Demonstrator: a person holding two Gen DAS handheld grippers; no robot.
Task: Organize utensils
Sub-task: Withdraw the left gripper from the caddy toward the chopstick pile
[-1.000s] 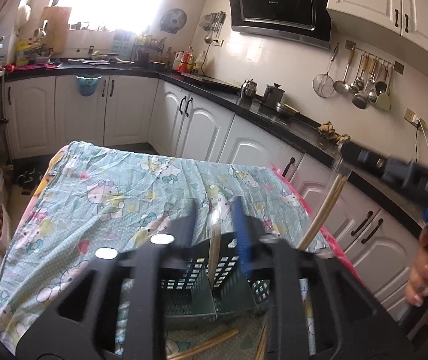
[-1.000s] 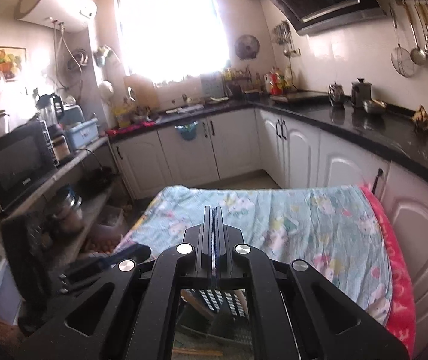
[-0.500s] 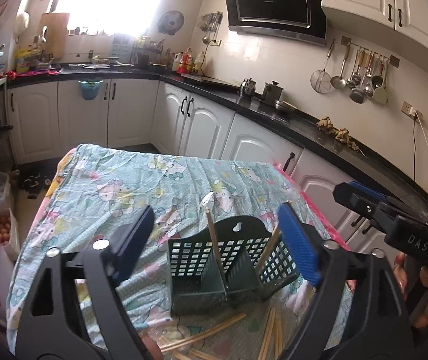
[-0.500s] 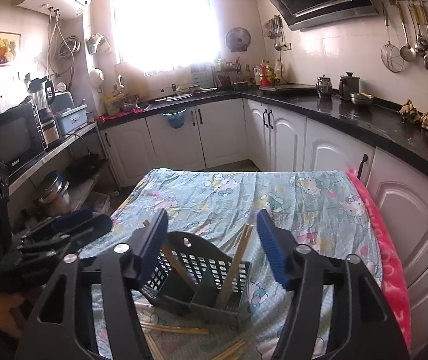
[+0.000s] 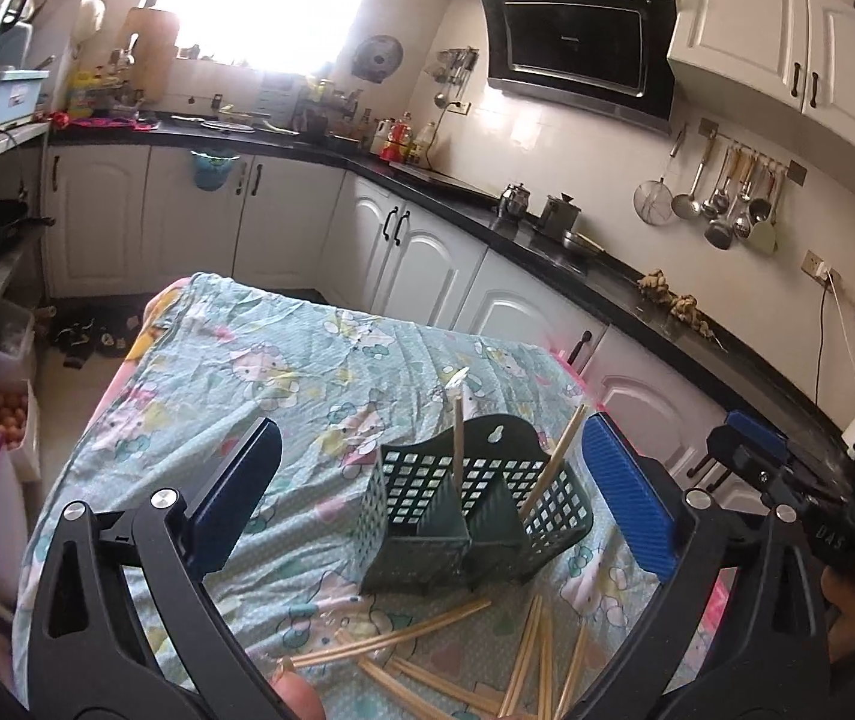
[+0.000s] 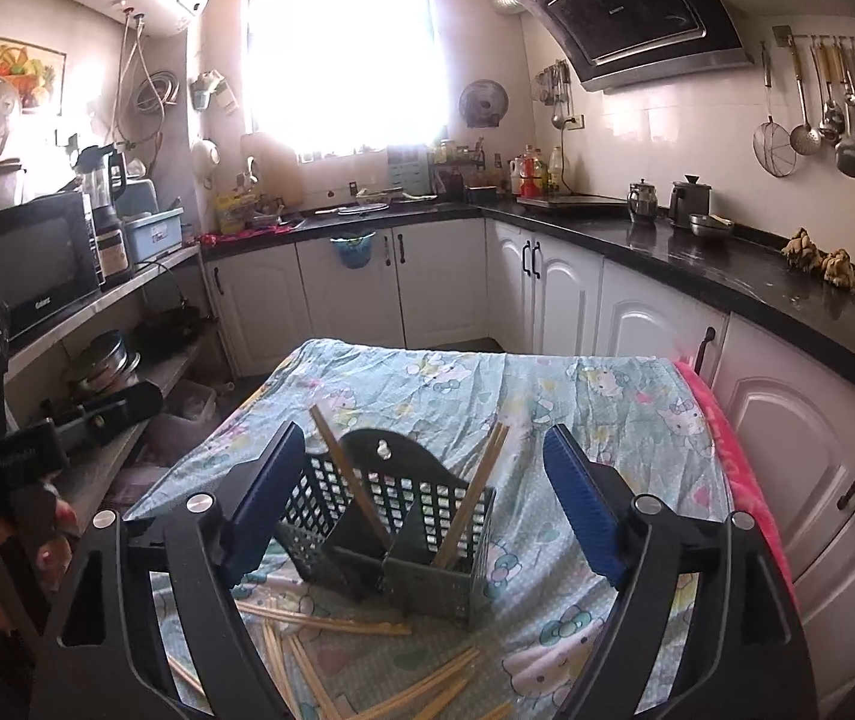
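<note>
A dark green mesh utensil basket (image 5: 475, 525) (image 6: 394, 531) with two compartments stands on the cloth-covered table. One wooden chopstick (image 5: 457, 438) stands in its left compartment and a pair (image 5: 550, 462) leans in its right one. Several loose chopsticks (image 5: 457, 654) (image 6: 331, 624) lie on the cloth in front of it. My left gripper (image 5: 427, 501) is open and empty, above and in front of the basket. My right gripper (image 6: 421, 504) is open and empty, also in front of the basket. Each gripper shows in the other's view, the right (image 5: 787, 480) and the left (image 6: 67, 426).
The table has a light green cartoon-print cloth (image 5: 283, 372) with a pink edge (image 6: 739, 468) on the right. White cabinets and a black counter (image 6: 697, 264) run along the back and right. Shelves with a microwave (image 6: 31, 258) stand on the left.
Both grippers were shut on chopsticks over the basket a second ago. They opened, left the chopsticks standing in the basket, and have pulled back a little.
</note>
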